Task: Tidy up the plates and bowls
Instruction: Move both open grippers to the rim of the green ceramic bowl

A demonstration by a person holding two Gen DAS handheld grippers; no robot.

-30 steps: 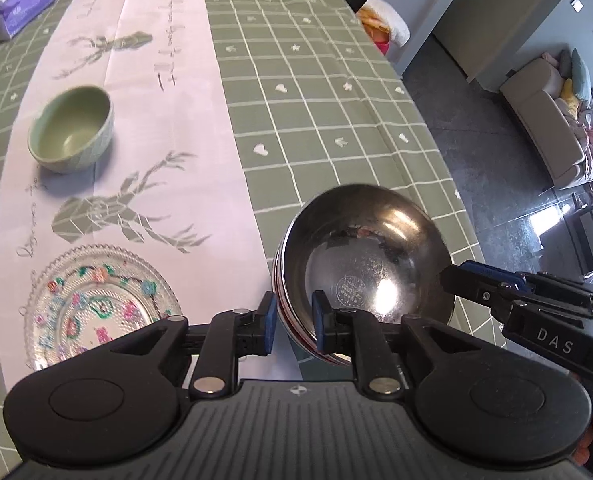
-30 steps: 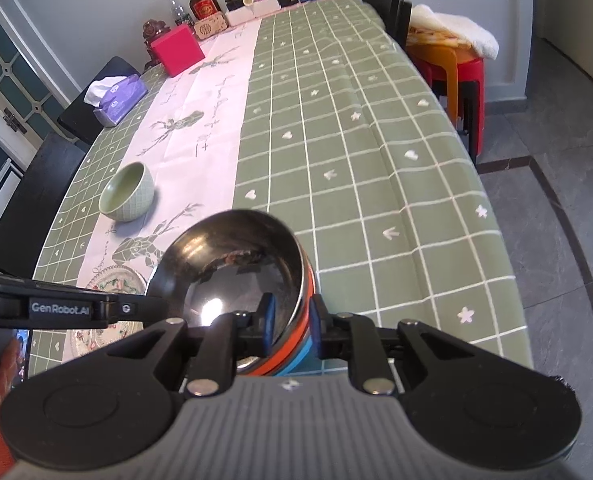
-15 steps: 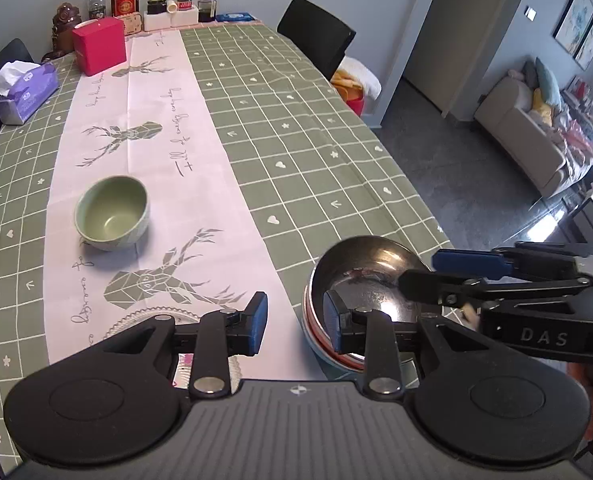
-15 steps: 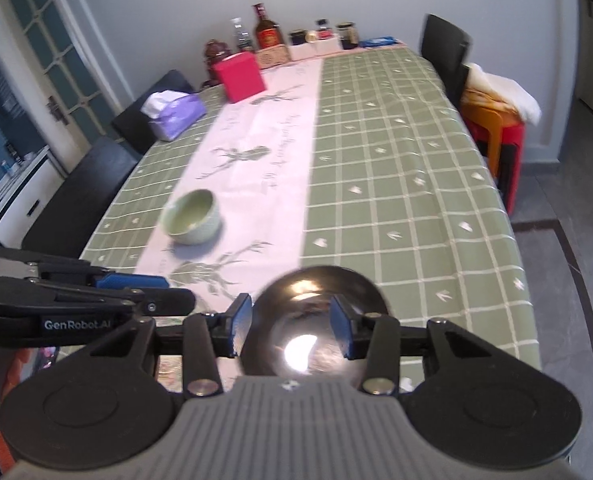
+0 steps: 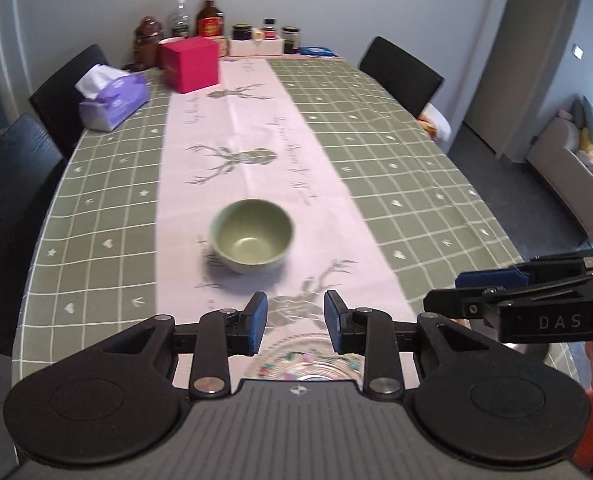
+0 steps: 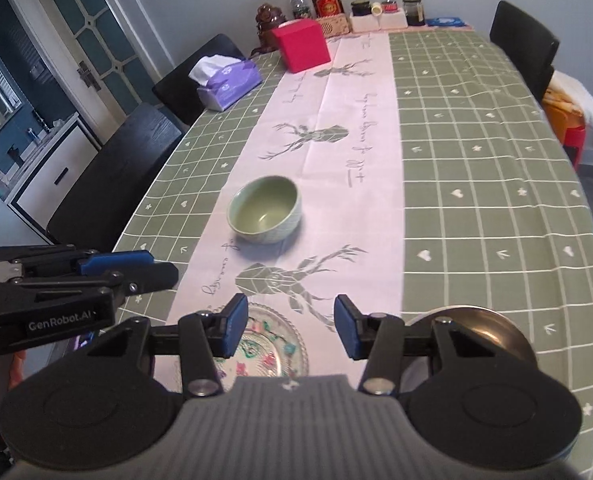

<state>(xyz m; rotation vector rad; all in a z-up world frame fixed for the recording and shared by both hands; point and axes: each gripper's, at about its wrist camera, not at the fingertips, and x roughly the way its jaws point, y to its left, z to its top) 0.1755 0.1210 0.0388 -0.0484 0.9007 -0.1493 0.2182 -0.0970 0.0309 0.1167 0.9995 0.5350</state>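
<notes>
Your pale green ceramic bowl (image 5: 252,235) sits empty on the pink runner (image 5: 232,136), well beyond both grippers' (image 5: 295,322) (image 6: 291,330) parted, empty fingers.

Two bowls (image 6: 265,210) (image 6: 482,330), one glass plate (image 6: 272,346)

"DAS" is printed in pale letters on the side of the right gripper (image 5: 295,322), seen at 4 o'clock in the left wrist view. "GenRobot.AI" is printed on the left gripper (image 6: 291,328), at 8 o'clock in the right wrist view. The script on the table runner (image 6: 360,128) cannot be read.
</notes>
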